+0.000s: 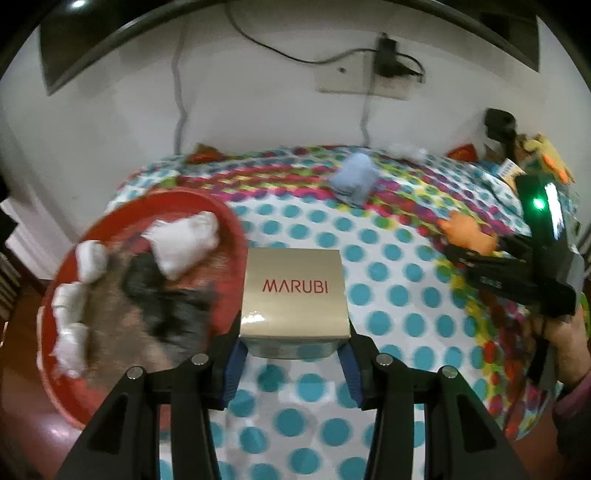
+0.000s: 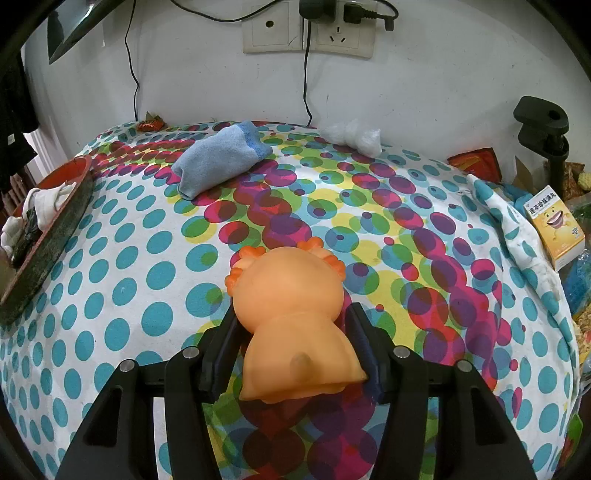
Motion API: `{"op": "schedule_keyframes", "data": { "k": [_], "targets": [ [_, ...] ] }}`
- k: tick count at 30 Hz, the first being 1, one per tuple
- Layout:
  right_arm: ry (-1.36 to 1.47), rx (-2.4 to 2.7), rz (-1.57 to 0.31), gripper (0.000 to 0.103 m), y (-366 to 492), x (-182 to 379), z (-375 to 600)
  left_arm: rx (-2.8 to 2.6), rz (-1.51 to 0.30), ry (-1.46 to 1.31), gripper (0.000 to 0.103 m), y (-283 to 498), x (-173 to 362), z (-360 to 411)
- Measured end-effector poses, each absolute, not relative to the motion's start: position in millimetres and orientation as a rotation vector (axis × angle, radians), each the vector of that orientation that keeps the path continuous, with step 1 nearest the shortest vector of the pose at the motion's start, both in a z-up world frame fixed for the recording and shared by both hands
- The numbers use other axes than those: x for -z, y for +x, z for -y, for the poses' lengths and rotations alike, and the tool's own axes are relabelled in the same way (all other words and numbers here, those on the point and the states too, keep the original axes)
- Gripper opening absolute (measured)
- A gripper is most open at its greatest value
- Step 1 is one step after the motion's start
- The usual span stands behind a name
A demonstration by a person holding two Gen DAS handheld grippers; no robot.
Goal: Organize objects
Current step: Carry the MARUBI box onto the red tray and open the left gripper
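My left gripper is shut on a beige MARUBI box, held just above the dotted tablecloth beside a red basin. The basin holds white rolled cloths and something dark and furry. In the right wrist view my right gripper is shut on an orange rubber toy figure, its pads pressing the toy's sides over the cloth. From the left wrist view the right gripper shows at the far right with the orange toy.
A folded blue cloth lies toward the back, with a white plastic bag near the wall. A small yellow carton and snack packets crowd the right edge. A black clamp stand rises at the back right. Wall sockets carry cables.
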State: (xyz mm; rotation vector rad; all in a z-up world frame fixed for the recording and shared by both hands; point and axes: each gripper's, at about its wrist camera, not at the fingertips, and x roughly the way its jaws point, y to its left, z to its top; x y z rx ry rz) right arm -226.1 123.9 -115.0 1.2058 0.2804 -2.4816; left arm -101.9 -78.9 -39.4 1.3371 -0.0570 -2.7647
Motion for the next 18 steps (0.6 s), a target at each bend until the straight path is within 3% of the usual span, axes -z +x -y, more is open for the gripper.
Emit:
{"op": "schedule_keyframes", "data": {
  "k": [9, 18],
  "targets": [
    [1.206, 2.481, -0.28, 0.054, -226, 115, -124, 2.647, -0.014, 1.271, 0.046, -94, 21, 153],
    [1.206, 2.481, -0.279, 0.054, -226, 115, -124, 2.517, -0.066, 1.327, 0.046, -103, 41, 218]
  ]
}}
